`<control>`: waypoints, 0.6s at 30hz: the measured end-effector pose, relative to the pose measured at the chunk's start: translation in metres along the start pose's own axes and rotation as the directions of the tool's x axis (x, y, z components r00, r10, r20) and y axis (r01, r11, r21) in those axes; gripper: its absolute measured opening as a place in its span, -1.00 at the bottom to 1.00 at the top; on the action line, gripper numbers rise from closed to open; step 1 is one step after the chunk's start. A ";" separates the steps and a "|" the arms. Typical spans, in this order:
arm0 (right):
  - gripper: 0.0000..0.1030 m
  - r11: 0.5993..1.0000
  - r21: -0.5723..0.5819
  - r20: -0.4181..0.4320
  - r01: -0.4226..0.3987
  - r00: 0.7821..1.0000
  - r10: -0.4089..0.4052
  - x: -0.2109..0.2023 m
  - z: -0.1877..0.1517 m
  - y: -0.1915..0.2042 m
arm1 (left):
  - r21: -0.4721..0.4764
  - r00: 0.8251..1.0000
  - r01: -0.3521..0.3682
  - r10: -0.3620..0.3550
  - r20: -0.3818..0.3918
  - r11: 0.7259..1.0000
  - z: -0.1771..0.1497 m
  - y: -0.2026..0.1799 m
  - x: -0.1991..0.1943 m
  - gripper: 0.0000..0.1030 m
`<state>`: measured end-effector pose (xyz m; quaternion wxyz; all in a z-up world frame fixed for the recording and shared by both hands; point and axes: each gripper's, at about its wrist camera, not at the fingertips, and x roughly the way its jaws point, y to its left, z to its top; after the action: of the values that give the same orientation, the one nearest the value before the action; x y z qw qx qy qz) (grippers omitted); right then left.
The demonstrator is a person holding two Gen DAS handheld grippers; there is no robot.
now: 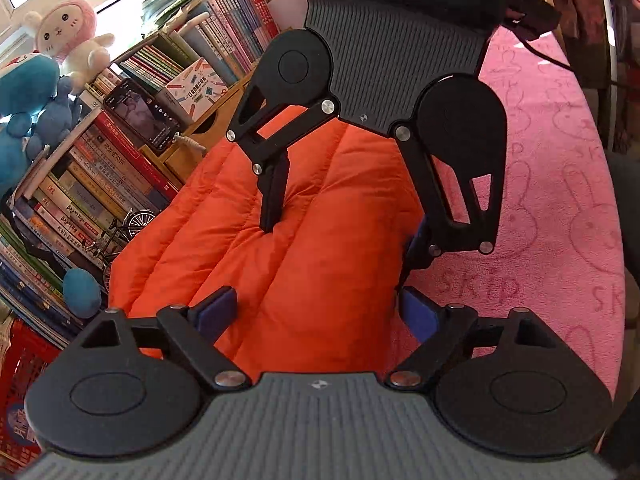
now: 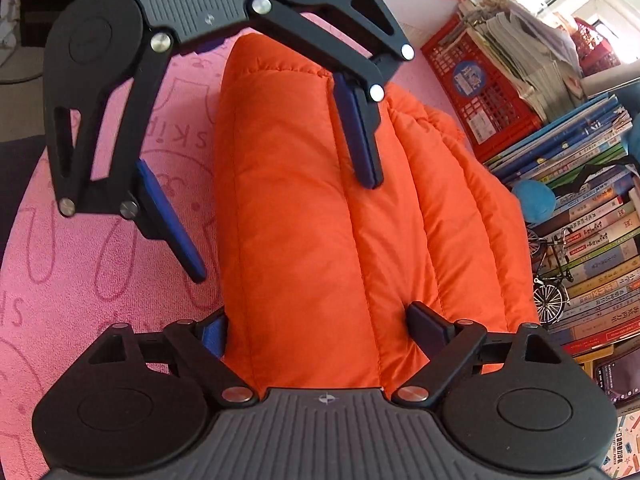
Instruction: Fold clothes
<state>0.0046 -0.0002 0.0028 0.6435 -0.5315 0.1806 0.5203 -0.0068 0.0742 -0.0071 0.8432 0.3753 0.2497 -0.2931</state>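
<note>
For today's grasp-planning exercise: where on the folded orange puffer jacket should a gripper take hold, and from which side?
Probably the orange puffer jacket is best gripped at its thick folded edge beside the pink blanket, approached from that blanket side: there the fold stands proud and clear, while books crowd the far side.

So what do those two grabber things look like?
Both look alike. The left gripper and right gripper have black jointed bars with silver rivets, round black discs at the sides, a ribbed grey body between, and flat blue pads on the fingers.
</note>
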 end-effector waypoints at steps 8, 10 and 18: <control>0.70 0.991 0.102 -0.008 -0.090 0.996 0.091 0.005 -0.022 -0.025 | -0.059 0.991 0.082 -0.088 -0.102 0.995 -0.014 0.021 0.021 0.60; 0.70 0.982 0.152 -0.013 -0.115 0.993 0.119 0.003 -0.033 -0.034 | -0.105 0.987 0.098 -0.110 -0.116 0.990 -0.021 0.029 0.018 0.64; 0.71 0.945 0.314 -0.087 -0.095 0.988 0.128 -0.021 -0.100 -0.052 | -0.304 0.970 0.106 -0.165 -0.177 0.947 -0.060 0.063 0.003 0.93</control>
<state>0.0729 -0.0917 0.0079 0.6778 -0.4400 0.3236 0.4922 0.0260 0.1545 -0.0139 0.8378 0.2560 0.3988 -0.2712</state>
